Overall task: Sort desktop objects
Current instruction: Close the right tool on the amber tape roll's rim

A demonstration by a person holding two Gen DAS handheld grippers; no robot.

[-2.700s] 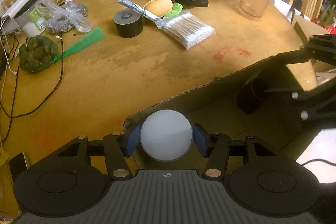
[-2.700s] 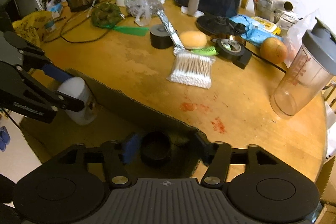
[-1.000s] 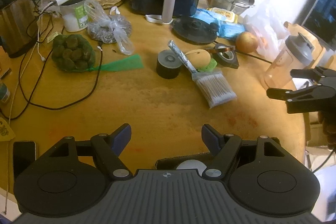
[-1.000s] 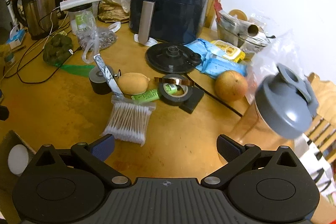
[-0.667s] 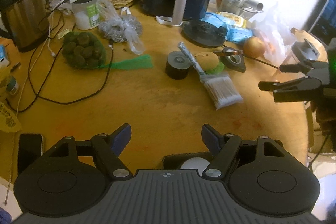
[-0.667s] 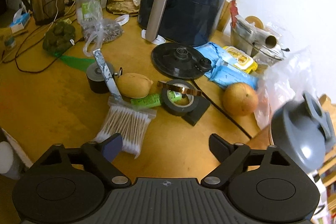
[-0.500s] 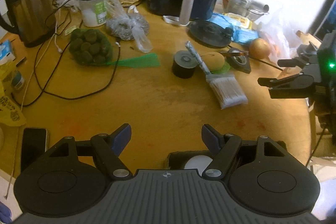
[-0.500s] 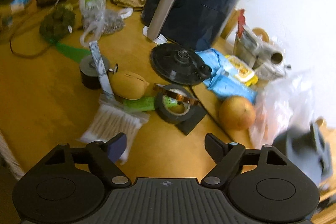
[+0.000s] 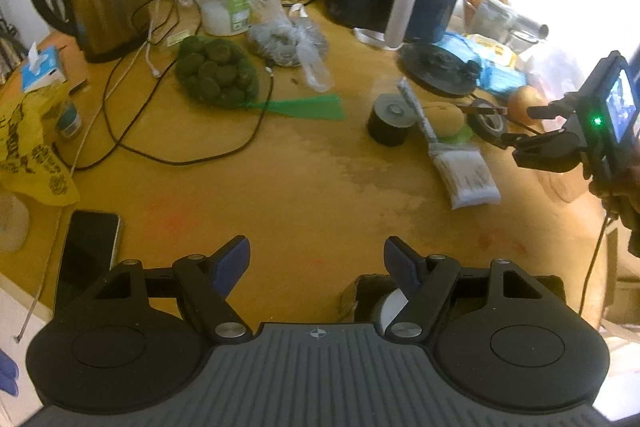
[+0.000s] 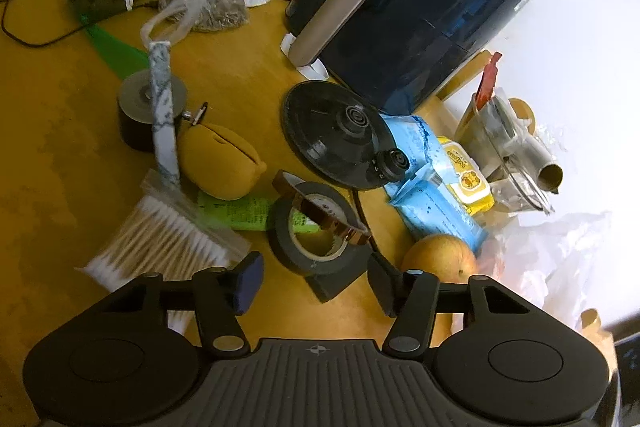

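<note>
White bottle (image 9: 390, 309) inside cardboard box (image 9: 362, 287) (upright)

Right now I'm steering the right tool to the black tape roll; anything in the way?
Nothing between them. The right tool, jaws closing on nothing yet, faces the black tape roll directly; only an amber tape ring rests across the roll's top.

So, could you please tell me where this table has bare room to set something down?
The widest bare patch of the wooden table lies between the black cable, the phone and the cotton-swab pack. It is crowded toward the air fryer: black tape roll, kettle base, wet wipes and orange sit close together.
</note>
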